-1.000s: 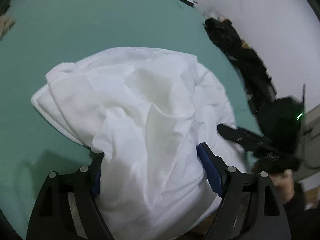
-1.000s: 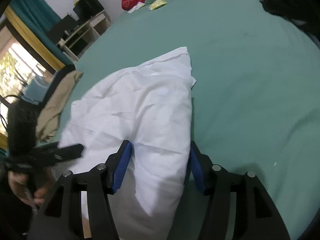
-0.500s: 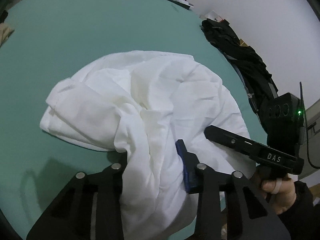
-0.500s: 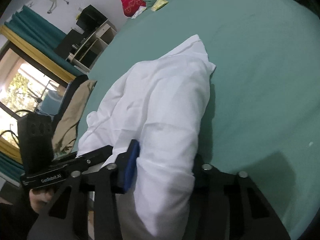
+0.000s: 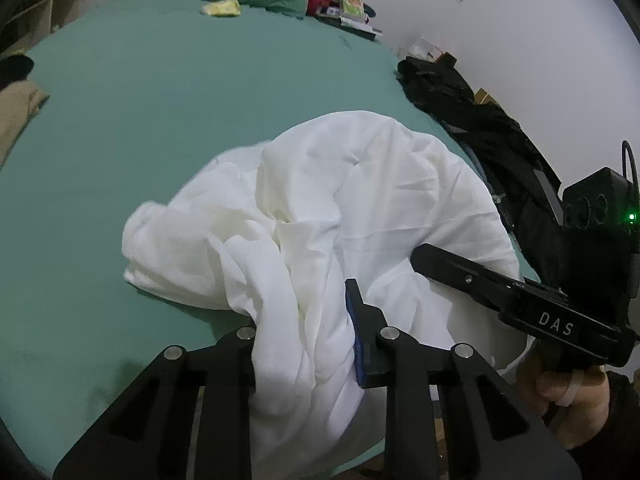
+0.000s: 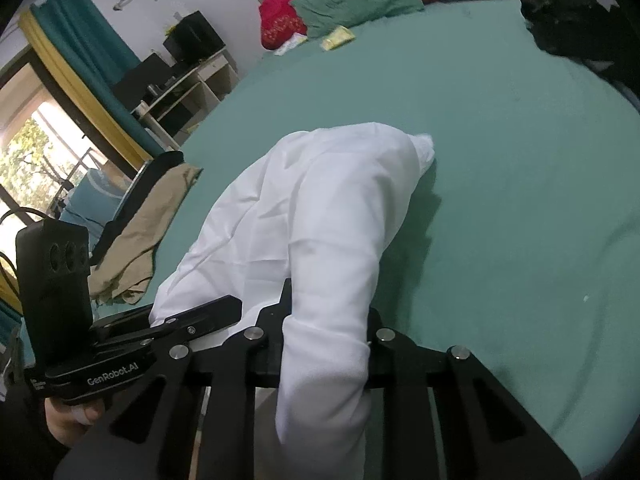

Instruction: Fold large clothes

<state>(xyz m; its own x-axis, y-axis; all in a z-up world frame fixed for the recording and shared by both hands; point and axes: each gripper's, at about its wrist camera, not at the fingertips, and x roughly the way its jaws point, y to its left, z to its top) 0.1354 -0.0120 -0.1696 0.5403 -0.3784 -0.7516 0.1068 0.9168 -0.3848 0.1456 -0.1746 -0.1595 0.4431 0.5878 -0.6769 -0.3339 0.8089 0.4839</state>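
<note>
Both claws, left gripper [image 5: 306,320] and right gripper [image 6: 328,320], pinch the bunched white garment [image 5: 340,208] on the green bed [image 5: 160,100]; no fold done yet.

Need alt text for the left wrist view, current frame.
The left gripper is shut on a bunched white garment lying crumpled on a green bed. The right gripper reaches in from the right.
</note>
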